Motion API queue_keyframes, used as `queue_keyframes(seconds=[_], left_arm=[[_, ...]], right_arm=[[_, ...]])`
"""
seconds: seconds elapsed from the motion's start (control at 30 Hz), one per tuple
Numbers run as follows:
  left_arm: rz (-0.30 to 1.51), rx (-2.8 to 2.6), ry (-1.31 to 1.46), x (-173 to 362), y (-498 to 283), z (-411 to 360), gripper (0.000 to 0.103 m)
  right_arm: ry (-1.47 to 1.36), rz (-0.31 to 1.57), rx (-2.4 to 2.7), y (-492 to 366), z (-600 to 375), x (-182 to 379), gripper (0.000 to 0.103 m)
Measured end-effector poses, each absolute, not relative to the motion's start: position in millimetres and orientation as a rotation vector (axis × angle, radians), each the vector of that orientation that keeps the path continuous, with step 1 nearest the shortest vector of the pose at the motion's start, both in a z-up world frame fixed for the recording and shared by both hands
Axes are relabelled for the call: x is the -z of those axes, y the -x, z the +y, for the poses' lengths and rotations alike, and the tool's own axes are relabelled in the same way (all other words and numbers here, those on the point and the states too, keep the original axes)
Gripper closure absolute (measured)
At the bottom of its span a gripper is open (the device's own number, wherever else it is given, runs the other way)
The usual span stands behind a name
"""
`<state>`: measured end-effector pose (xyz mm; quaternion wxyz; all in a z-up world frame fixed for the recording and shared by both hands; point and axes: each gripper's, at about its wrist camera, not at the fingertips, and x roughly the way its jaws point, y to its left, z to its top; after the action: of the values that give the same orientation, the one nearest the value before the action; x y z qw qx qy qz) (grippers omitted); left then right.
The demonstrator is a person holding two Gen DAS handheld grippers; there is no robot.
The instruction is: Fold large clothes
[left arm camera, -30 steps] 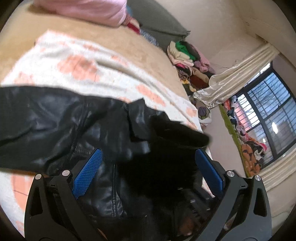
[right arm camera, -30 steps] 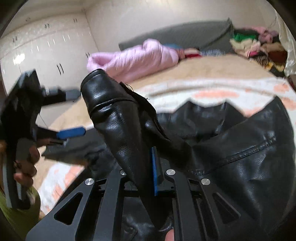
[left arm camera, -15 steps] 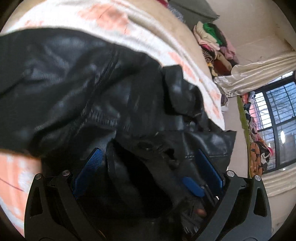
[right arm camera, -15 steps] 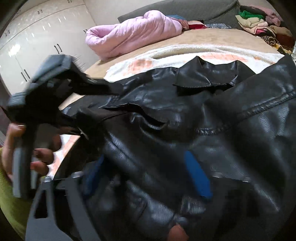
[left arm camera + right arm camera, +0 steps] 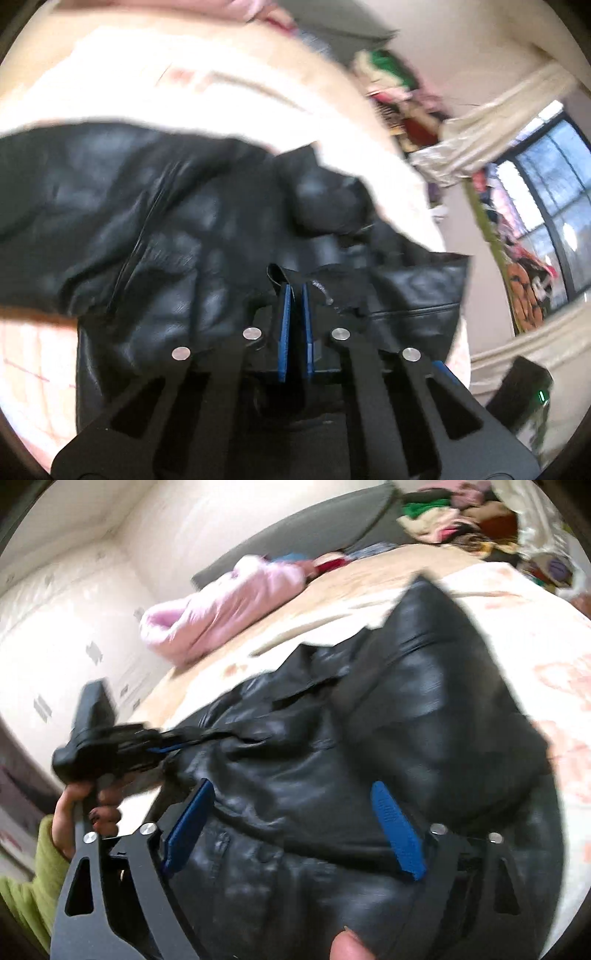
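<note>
A black leather jacket (image 5: 166,221) lies spread on the bed, crumpled at the collar. My left gripper (image 5: 295,291) is shut, its blue pads pinching a small flap of the jacket's edge. The right wrist view shows that same left gripper (image 5: 162,747) at the jacket's (image 5: 406,720) left edge, held by a hand in a green sleeve (image 5: 74,812). My right gripper (image 5: 291,788) hangs just above the jacket's front. Its jaws stand wide and are closing, and its pads do not press the leather.
The bed carries a white blanket with orange patches (image 5: 554,672). A pink quilt (image 5: 221,609) lies near the grey headboard. Piled clothes (image 5: 388,74) sit at the far corner beside a curtain and window (image 5: 546,206). White wardrobes (image 5: 55,627) stand at the left.
My left gripper has gone from wide open to shut on the jacket's edge. My right gripper let go of the raised sleeve, opened, and swung across over the jacket.
</note>
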<state>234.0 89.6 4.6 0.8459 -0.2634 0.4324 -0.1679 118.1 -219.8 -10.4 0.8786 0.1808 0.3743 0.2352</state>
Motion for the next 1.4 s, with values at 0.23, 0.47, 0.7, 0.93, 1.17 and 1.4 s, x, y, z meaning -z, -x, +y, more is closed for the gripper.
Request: queue_keyframes(seconds=[0.23,0.47,0.7,0.93,1.17,1.4], left_arm=[[0.606,0.349,0.425,-89,-197,110,0.103],[0.847,0.299,0.429,-28,-228,125,0.103],[1.036,0.262,0.440,34,-234,99,0.039],[1.025,0.190,0.339,48,-235,82,0.074],[0.894,0.231,0.284,10,-225,75,0.089],[0.623,0.233,0.228,-71,-184,98,0.089]], right_arm=[[-0.390,0.699,-0.262,-132,-290,-19,0.019],[-0.332,0.756,-0.107,-196,-315,-11,0.019],[-0.360,0.781,-0.104,-208,-308,0,0.018],[-0.347,0.806,-0.141,-204,-292,15,0.018],[-0.347,0.789,-0.133,-202,-295,9,0.018],[-0.302,0.726,-0.110,-216,-295,-15,0.022]])
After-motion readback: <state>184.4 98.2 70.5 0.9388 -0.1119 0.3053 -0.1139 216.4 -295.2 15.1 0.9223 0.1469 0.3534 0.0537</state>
